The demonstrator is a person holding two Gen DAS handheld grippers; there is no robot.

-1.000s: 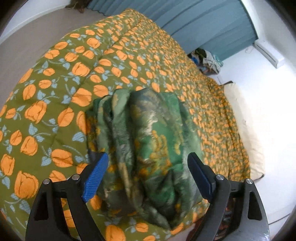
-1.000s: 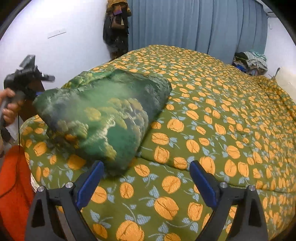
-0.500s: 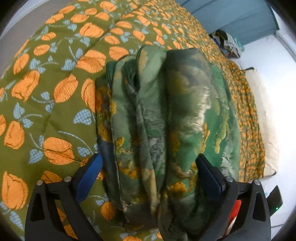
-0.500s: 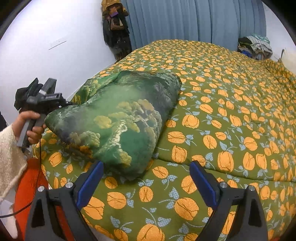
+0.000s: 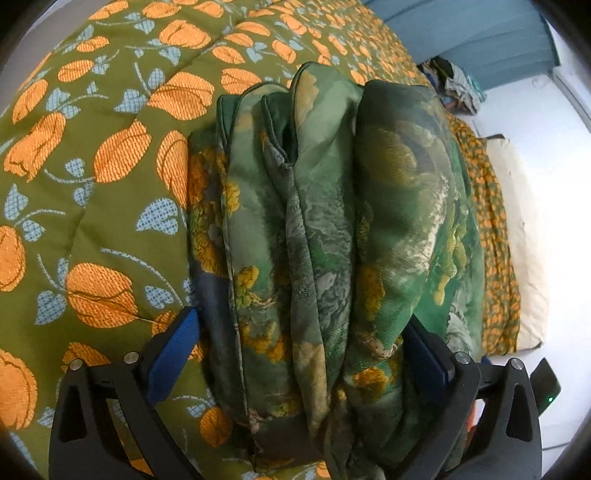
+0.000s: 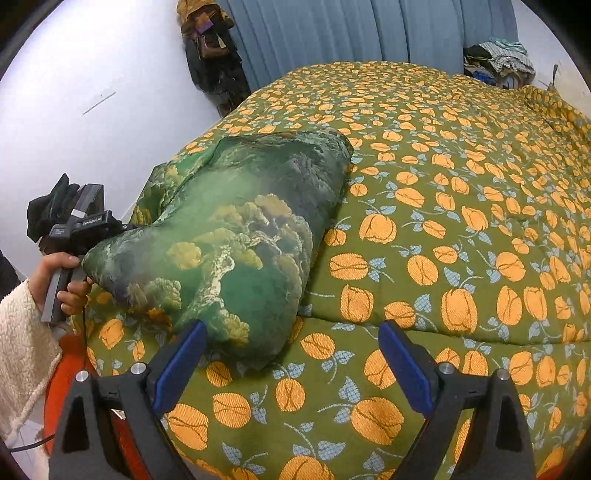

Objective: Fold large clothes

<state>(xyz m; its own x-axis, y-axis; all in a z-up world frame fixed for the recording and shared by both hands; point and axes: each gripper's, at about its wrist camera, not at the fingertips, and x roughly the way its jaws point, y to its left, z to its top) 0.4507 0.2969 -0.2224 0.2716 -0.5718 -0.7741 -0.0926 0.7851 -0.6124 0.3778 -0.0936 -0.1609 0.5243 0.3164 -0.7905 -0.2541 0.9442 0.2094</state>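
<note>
A thick folded green garment (image 5: 325, 229) with a yellow tree print lies on the bed's near corner; it also shows in the right wrist view (image 6: 236, 236). My left gripper (image 5: 306, 347) is open, and the folded end of the garment sits between its blue fingers (image 5: 173, 354). In the right wrist view the left gripper (image 6: 74, 229) sits at the garment's left end, held by a hand. My right gripper (image 6: 291, 358) is open and empty, just in front of the garment's near edge, its left finger (image 6: 181, 358) close to the cloth.
The bed is covered by an olive quilt with orange tulips (image 6: 461, 229). A blue curtain (image 6: 332, 33) hangs behind. A clothes pile (image 6: 498, 62) lies at the far right, a cream pillow (image 5: 517, 236) at the bed's side, a dark bag (image 6: 210, 48) on the wall.
My left gripper has moved forward, so the garment's end now lies between its open fingers. My right gripper has moved in closer to the garment's near edge.
</note>
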